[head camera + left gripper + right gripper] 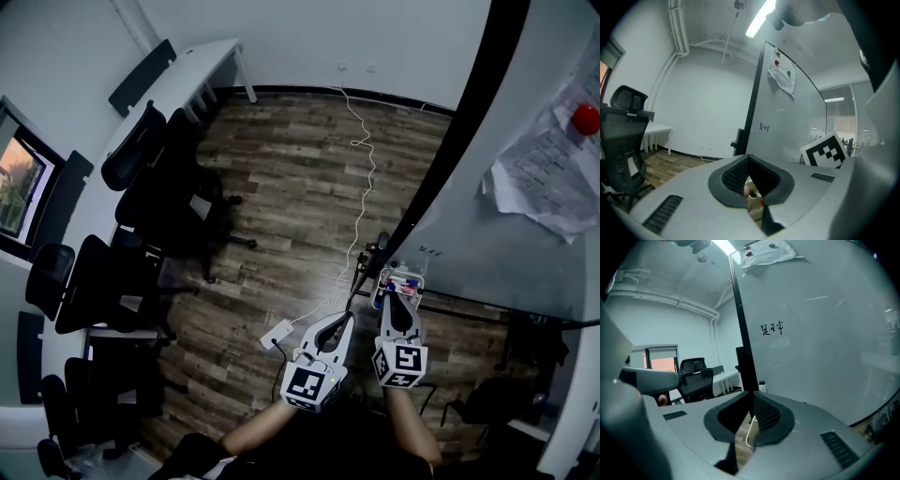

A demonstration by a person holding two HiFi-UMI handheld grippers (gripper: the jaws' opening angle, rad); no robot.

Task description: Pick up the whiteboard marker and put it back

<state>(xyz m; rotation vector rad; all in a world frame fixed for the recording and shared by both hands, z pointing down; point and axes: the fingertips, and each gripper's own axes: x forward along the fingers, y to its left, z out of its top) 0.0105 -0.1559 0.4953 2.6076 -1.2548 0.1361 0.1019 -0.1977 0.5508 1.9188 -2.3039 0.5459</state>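
Your left claw (pixel 351 298) pressed together, empty, your right claw (pixel 395 300) closed on nothing too, both tips near the marker tray (pixel 404 279) below the whiteboard (pixel 506 244).

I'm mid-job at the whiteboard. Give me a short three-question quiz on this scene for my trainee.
1. True or false: a red magnet sits beside the papers on the whiteboard.
2. What trails across the wooden floor from the far wall towards the board? A) white cable B) garden hose C) metal chain
3. In the right gripper view, do the jaws of the right tool stand apart or together?

Key: 1 true; 2 A; 3 together.
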